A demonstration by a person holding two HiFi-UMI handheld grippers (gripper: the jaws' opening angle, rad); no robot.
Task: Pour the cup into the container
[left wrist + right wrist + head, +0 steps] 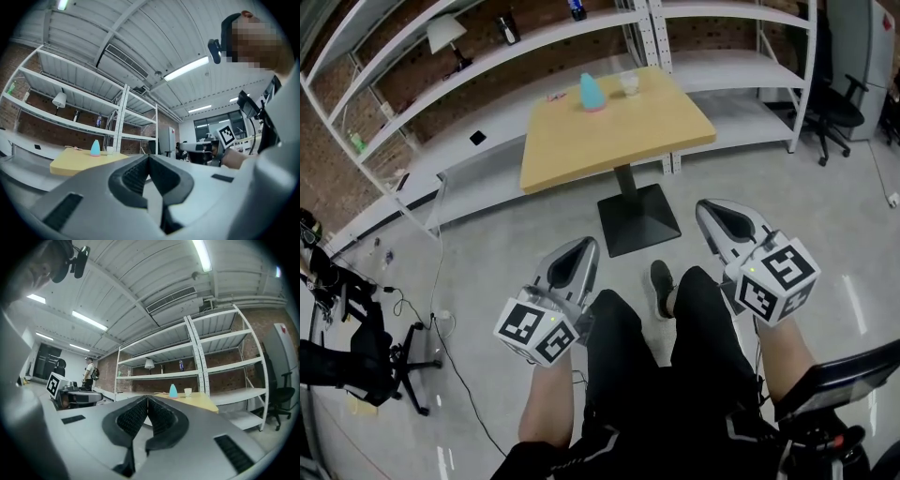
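Note:
A small clear cup [629, 84] and a light-blue cone-shaped container [592, 93] stand at the far side of a square wooden table [609, 141]. Both also show far off, the cup [188, 392] beside the container [173, 390] in the right gripper view, and the container [95, 147] with the cup [109, 150] in the left gripper view. My left gripper [583, 247] and right gripper [709, 210] are held above the person's legs, well short of the table. Both are shut with nothing between the jaws.
Metal shelving [487, 56] lines the brick wall behind the table. The table's black pedestal base [637, 217] sits on the grey floor. An office chair [834, 112] stands far right, tripod gear [356, 328] at left. A person stands far off [89, 373].

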